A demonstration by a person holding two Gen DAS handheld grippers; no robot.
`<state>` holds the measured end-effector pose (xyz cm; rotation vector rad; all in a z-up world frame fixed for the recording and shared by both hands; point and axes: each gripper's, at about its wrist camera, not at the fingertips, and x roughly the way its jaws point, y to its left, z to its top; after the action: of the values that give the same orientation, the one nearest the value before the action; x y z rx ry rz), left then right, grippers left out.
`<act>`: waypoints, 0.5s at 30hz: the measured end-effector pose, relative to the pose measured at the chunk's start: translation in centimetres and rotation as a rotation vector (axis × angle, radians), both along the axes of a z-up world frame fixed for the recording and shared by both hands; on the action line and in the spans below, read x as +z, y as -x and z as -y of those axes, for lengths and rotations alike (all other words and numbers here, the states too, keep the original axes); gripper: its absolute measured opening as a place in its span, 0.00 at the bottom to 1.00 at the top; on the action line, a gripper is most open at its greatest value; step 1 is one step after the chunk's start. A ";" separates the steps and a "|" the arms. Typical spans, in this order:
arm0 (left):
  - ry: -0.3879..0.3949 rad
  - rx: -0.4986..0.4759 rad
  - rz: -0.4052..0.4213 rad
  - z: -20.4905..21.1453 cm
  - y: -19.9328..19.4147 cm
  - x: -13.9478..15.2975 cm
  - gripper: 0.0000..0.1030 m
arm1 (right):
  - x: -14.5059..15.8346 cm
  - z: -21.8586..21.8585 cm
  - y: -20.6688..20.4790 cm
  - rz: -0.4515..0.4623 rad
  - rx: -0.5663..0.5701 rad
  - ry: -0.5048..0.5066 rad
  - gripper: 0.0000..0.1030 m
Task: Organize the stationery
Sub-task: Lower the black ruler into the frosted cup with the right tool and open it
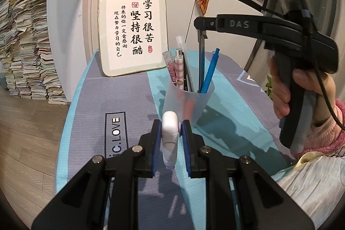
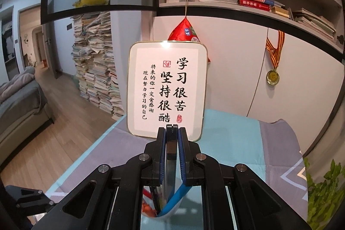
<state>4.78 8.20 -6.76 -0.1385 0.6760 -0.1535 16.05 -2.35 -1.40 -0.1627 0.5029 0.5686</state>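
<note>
Left claw (image 1: 170,133) is clamped on a white correction tape (image 1: 170,137), held just above the surface (image 1: 129,89), near the pen cup (image 1: 187,100). Right claw (image 2: 171,143) grips a dark flat ruler (image 2: 171,143) upright, its lower end down in that cup.

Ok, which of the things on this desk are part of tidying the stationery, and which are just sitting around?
Part of the job:
- white oblong correction tape, held in the left gripper
- dark flat pen-like item, held in the right gripper
- translucent plastic pen cup
- blue pens standing in it

Just lying about:
- gold-framed calligraphy sign
- gold medal on striped ribbon
- stacked paper piles
</note>
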 end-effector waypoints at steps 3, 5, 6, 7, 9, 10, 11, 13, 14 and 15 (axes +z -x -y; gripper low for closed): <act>-0.004 -0.004 -0.004 0.2 -0.1 0.0 0.17 | 0.2 0.3 0.6 -0.003 0.010 0.001 0.11; -0.008 -0.006 -0.005 0.4 -0.1 0.1 0.17 | 0.2 0.4 0.8 -0.010 0.016 0.002 0.11; -0.011 -0.007 -0.006 0.5 -0.1 0.1 0.17 | 0.2 0.5 0.9 -0.012 0.017 0.002 0.11; -0.012 -0.007 -0.008 0.5 -0.1 0.1 0.17 | 0.2 0.5 1.0 -0.014 0.018 0.001 0.11; -0.014 -0.006 -0.010 0.5 -0.2 0.0 0.17 | 0.1 0.7 1.0 -0.021 0.021 0.000 0.11; -0.017 -0.006 -0.011 0.6 -0.2 0.0 0.17 | 0.0 0.7 1.0 -0.033 0.025 0.000 0.11; -0.018 -0.005 -0.013 0.6 -0.2 0.0 0.17 | 0.0 0.9 1.1 -0.034 0.026 -0.003 0.11; -0.019 -0.003 -0.018 0.7 -0.3 -0.1 0.17 | 0.0 1.0 1.1 -0.038 0.026 -0.005 0.11; -0.019 -0.002 -0.019 0.7 -0.3 -0.1 0.17 | 0.0 1.0 1.1 -0.040 0.026 -0.006 0.11; -0.019 -0.003 -0.019 0.8 -0.3 -0.1 0.17 | 0.0 1.0 1.1 -0.043 0.026 -0.006 0.11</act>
<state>5.04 7.40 -6.91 -0.1204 0.6962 -0.1485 14.97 -3.38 -1.45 -0.1514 0.5416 0.6003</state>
